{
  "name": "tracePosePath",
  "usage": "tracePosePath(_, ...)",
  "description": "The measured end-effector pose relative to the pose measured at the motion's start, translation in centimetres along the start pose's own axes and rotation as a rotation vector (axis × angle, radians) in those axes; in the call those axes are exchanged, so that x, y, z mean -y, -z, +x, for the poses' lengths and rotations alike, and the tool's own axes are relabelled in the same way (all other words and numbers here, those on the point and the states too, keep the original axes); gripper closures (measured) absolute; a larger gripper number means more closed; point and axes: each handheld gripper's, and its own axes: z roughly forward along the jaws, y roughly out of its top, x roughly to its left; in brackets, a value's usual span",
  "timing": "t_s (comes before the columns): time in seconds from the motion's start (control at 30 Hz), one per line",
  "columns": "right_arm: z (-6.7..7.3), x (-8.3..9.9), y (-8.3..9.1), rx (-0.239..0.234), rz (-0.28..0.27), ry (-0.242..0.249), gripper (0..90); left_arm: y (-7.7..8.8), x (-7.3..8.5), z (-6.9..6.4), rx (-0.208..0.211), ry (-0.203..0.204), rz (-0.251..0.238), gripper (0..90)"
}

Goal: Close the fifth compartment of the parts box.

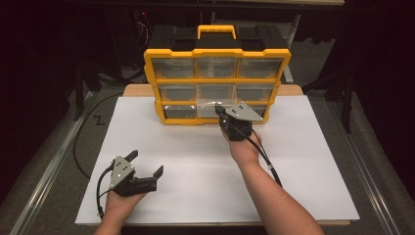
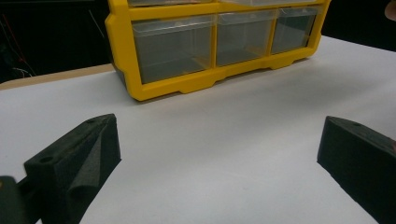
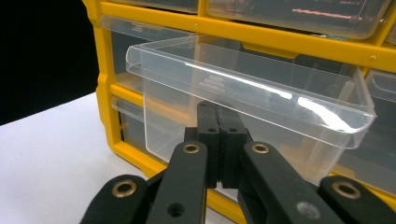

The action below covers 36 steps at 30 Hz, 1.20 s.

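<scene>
A yellow drawer cabinet (image 1: 215, 73) with clear drawers stands at the far side of the white board (image 1: 195, 161). Its bottom-middle clear drawer (image 1: 211, 104) sticks out of the frame. My right gripper (image 1: 224, 113) is at that drawer's front. In the right gripper view the drawer (image 3: 243, 88) looks empty, and the right gripper (image 3: 218, 114) has its jaws pressed together on the front wall just under the lip. My left gripper (image 1: 146, 164) rests on the board near the front left, wide open. In the left gripper view the left gripper (image 2: 217, 135) has nothing between its jaws, and the cabinet (image 2: 177, 86) is well ahead.
The cabinet has a black top with a yellow carry handle (image 1: 216, 31). The other drawers sit flush in their slots. Dark floor and metal rails (image 1: 54, 161) flank the table. A wooden table edge (image 1: 137, 89) shows behind the board at the left.
</scene>
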Motion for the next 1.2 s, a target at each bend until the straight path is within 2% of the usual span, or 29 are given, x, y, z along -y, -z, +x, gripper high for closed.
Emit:
tracePosePath(0.67,-0.8,-0.5,-1.5,0.042,0.012,0.008,90.0,0.1,0.0,0.1,-0.001,0.007,-0.005,0.1)
tracePosePath(1.2,-1.1,-0.8,-2.9,0.058,0.020,0.012,90.0,0.1,0.0,0.0,0.006,0.006,-0.003,0.1)
